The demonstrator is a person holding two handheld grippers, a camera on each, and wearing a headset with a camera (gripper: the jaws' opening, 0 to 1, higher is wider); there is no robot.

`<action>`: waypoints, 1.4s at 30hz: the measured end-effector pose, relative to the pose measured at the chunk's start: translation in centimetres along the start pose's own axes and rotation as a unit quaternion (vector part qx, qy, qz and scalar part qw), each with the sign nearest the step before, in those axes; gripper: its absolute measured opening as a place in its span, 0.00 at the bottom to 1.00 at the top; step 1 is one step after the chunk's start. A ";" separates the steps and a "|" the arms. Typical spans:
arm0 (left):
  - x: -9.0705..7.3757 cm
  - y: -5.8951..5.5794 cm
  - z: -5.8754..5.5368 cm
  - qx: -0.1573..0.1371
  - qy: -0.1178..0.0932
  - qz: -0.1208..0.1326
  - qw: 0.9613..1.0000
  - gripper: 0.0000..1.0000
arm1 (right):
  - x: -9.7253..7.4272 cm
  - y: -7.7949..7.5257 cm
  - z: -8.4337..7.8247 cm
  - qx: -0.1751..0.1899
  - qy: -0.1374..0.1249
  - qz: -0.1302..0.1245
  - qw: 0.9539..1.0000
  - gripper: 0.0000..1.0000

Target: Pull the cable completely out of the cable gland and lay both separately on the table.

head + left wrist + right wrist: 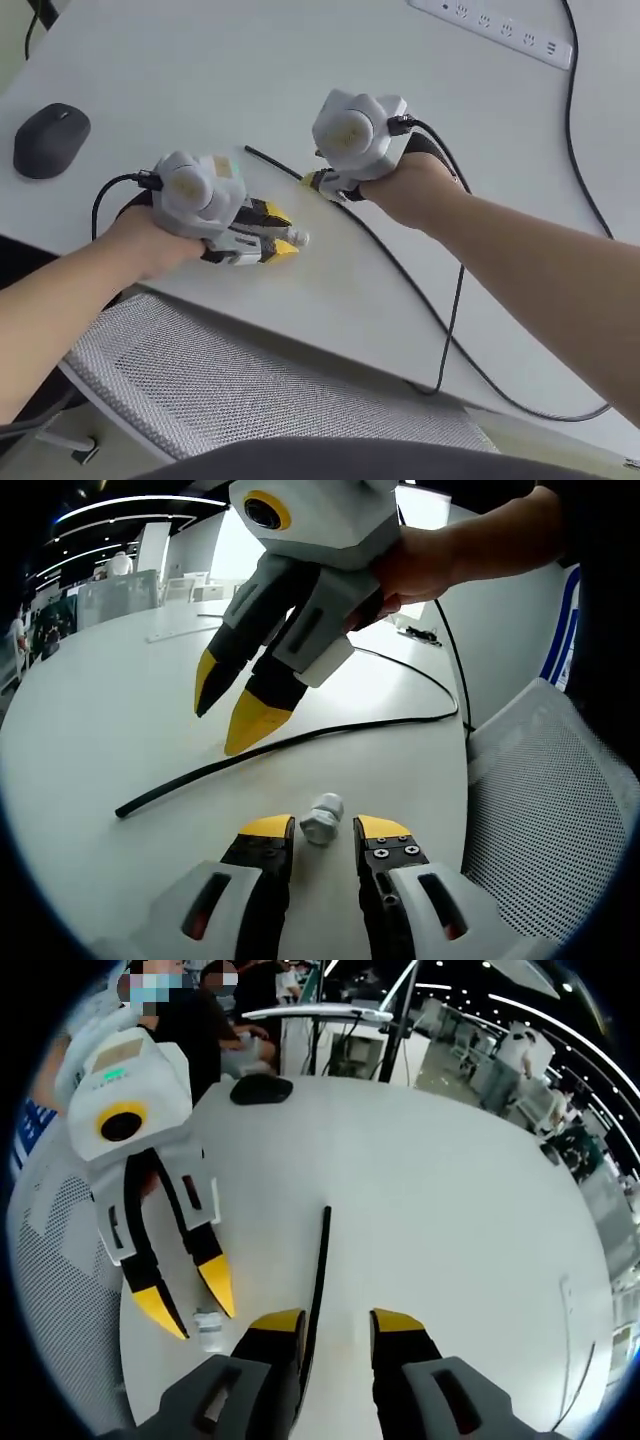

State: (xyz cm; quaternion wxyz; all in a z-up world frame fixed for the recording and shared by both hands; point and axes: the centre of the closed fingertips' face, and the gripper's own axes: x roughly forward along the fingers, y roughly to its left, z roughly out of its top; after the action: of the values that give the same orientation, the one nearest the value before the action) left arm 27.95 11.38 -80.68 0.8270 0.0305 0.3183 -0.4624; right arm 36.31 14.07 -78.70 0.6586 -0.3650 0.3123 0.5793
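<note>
– Near the table [200,60] front edge, what's held?
– Nothing. My left gripper [287,230] gapes, cable gland [322,817] lying between its tips; right gripper [335,1318] stands open over the cable [322,1250]. Table runs wide ahead.

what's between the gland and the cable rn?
Nothing. In the left gripper view only bare table separates the cable gland from the cable; they lie apart, not touching.
</note>
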 end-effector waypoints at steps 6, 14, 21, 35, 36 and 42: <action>-0.1 -0.1 0.3 0.002 0.002 0.004 1.000 0.28 | -1.7 -0.6 -0.3 0.015 -0.012 -0.020 1.000 0.30; -0.9 -0.6 1.0 -0.010 0.001 0.010 1.000 0.37 | -4.9 -1.0 -0.4 0.055 -0.044 -0.045 0.996 0.36; -2.4 -0.9 1.2 -0.024 -0.008 0.021 0.999 0.44 | -8.2 -0.6 0.0 0.079 -0.079 -0.057 0.992 0.39; -5.2 -2.8 3.5 -0.043 -0.032 0.034 0.998 0.57 | -14.5 0.9 -0.9 0.157 -0.152 -0.094 0.971 0.46; -5.4 -2.9 3.6 -0.043 -0.032 0.035 0.998 0.58 | -14.9 1.0 -1.1 0.167 -0.158 -0.095 0.968 0.46; -6.8 -4.0 4.4 -0.044 -0.037 0.040 0.998 0.61 | -18.1 1.8 -2.7 0.205 -0.188 -0.115 0.953 0.50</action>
State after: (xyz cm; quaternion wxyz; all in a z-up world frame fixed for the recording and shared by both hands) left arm 24.48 12.64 -72.44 0.8566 -0.0105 0.3061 -0.4152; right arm 32.10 2.18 -65.27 0.8284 -0.1396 0.2505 0.4812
